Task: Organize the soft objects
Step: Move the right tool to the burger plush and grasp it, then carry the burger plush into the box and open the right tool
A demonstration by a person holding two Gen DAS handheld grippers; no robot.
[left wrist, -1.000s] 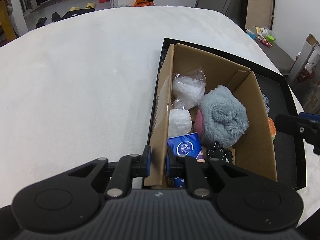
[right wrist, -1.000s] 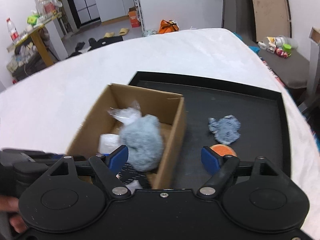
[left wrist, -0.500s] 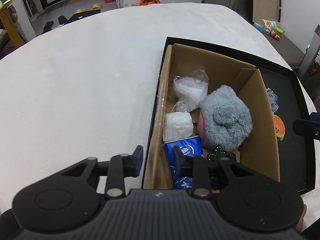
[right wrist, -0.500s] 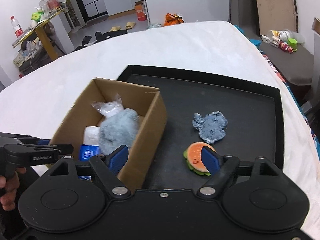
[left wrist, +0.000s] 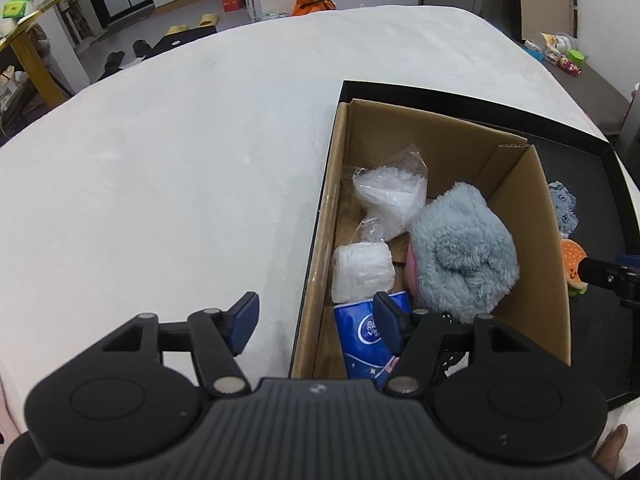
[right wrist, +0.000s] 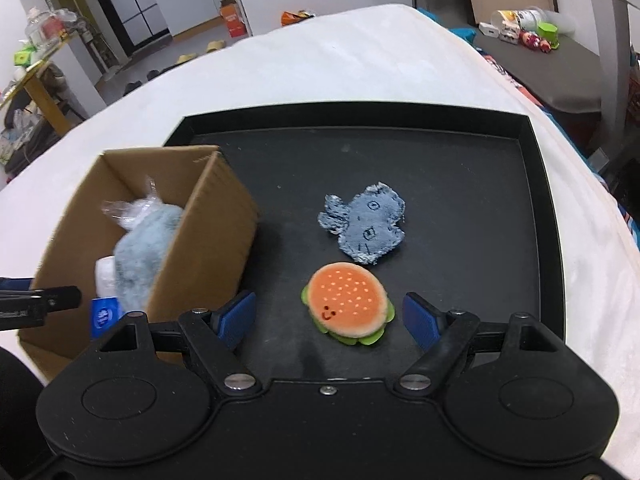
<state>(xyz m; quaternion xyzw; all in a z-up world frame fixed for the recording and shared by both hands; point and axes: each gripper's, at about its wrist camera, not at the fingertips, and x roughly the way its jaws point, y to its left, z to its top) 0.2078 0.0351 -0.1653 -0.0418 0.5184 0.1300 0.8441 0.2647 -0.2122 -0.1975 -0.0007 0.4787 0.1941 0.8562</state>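
Left gripper point(left wrist: 316, 322) spread wide, nothing between the fingers; left pad over the white cloth point(left wrist: 168, 168), right pad over the box's near end, straddling the box's left wall.

Right gripper point(right wrist: 330, 320) spread wide too, empty, low over the tray's near edge, with the burger point(right wrist: 347, 306) lying between its blue pads, touching neither.

Black tray point(right wrist: 536, 208) on the white cloth, box point(left wrist: 548, 264) standing in its left part, left wall along the tray's left rim. In the box: clear bag point(left wrist: 390, 196) of white stuff toward the far end, white pack point(left wrist: 362, 268) against the left wall, blue tissue pack point(left wrist: 360, 336) at the near left corner, partly hidden by the left gripper's right finger. Fluffy grey plush point(left wrist: 464, 252) against the right wall, a bit of pink showing at its left edge, filling most of the near right half. Something black just behind the gripper near the plush, too hidden to make out.

On the bare tray right of the box: burger near the near edge, orange top with pale dots and a small smile, green frill below. Denim patch point(right wrist: 366, 226) just beyond it toward the tray's middle, flat, frayed at the edges, close to the burger but apart. Both well clear of the tray's right rim.

From the left wrist view, burger and patch only partly seen past the box's right wall.
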